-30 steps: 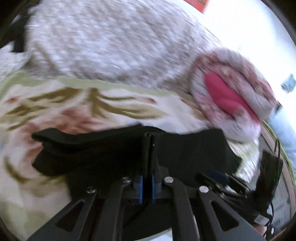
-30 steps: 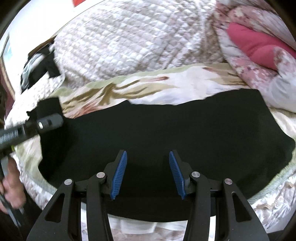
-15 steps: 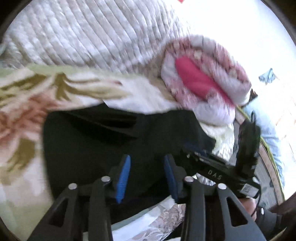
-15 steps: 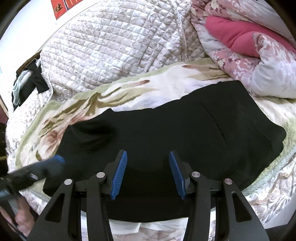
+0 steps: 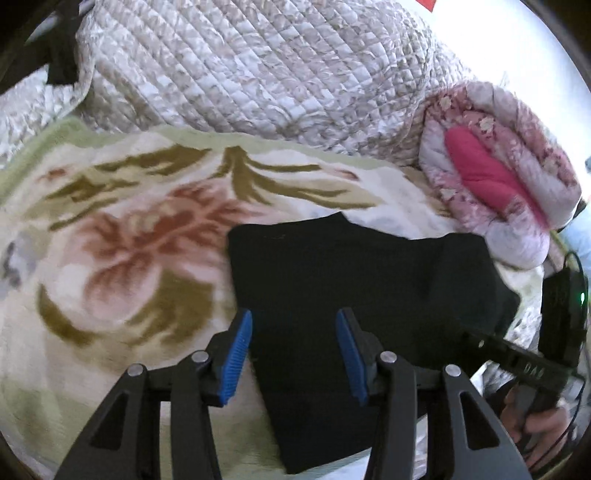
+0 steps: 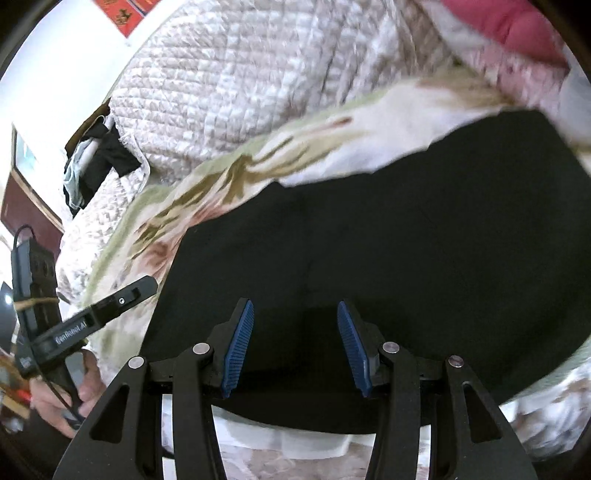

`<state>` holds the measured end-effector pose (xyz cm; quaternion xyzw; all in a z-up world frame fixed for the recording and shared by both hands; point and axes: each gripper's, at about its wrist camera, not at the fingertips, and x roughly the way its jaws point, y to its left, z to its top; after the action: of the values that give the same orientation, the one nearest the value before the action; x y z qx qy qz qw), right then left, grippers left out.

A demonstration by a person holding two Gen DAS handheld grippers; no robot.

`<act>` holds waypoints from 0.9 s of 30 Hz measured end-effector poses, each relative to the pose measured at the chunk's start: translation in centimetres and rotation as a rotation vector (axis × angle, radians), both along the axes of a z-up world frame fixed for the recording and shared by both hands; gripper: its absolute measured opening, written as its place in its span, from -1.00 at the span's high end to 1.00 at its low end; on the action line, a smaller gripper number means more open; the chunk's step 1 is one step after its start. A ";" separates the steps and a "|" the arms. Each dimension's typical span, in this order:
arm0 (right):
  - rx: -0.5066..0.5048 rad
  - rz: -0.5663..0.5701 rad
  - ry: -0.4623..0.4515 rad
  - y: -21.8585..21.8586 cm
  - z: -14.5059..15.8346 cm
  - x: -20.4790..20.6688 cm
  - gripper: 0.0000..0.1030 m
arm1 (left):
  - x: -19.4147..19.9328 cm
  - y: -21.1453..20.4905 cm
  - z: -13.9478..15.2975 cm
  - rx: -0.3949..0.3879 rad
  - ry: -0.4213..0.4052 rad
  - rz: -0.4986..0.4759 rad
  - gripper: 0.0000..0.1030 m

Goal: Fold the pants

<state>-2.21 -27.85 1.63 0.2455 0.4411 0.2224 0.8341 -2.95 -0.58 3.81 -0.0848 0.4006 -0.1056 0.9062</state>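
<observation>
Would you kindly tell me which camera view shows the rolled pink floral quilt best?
The left wrist view: the pink floral quilt appears nearly whole, right of the black pants. The right wrist view catches only a blurred part at the top edge.

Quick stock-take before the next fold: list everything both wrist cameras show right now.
Black fabric pants: one, black, lying flat on the floral blanket.
Floral fleece blanket: one, cream with green and red-brown pattern, under the pants.
Quilted bedspread: one, pale beige-white, bunched behind the blanket.
Rolled floral quilt: one, pink and white with magenta lining, far right.
Dark clothes: a pile, black and pale, far left edge.
Left claw: open, blue pads, over the pants' left edge.
Right claw: open, blue pads, over the pants.
</observation>
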 end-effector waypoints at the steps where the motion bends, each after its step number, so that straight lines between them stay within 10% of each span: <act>1: 0.018 0.008 0.006 0.3 -0.1 0.4 0.07 | 0.0 0.3 -0.1 0.001 0.002 -0.001 0.03; 10: 0.047 0.050 0.067 2.4 -1.1 5.1 0.14 | 0.1 1.3 -1.9 -0.030 0.036 0.009 0.03; 12: 0.046 0.061 0.074 2.7 -1.2 5.1 0.71 | 0.1 1.4 -2.2 -0.036 0.045 0.012 0.03; 15: 0.090 0.050 0.100 2.2 -1.9 4.7 0.96 | 0.1 1.4 -2.4 -0.041 0.048 0.013 0.03; 27: 0.104 -0.006 0.094 0.1 -2.0 3.2 0.95 | -0.4 0.5 -2.1 -0.040 0.029 -0.015 0.03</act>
<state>0.98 -27.75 -0.38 0.3001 0.4669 0.2308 0.7992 -3.35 -0.04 1.73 -0.1015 0.4123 -0.1190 0.8975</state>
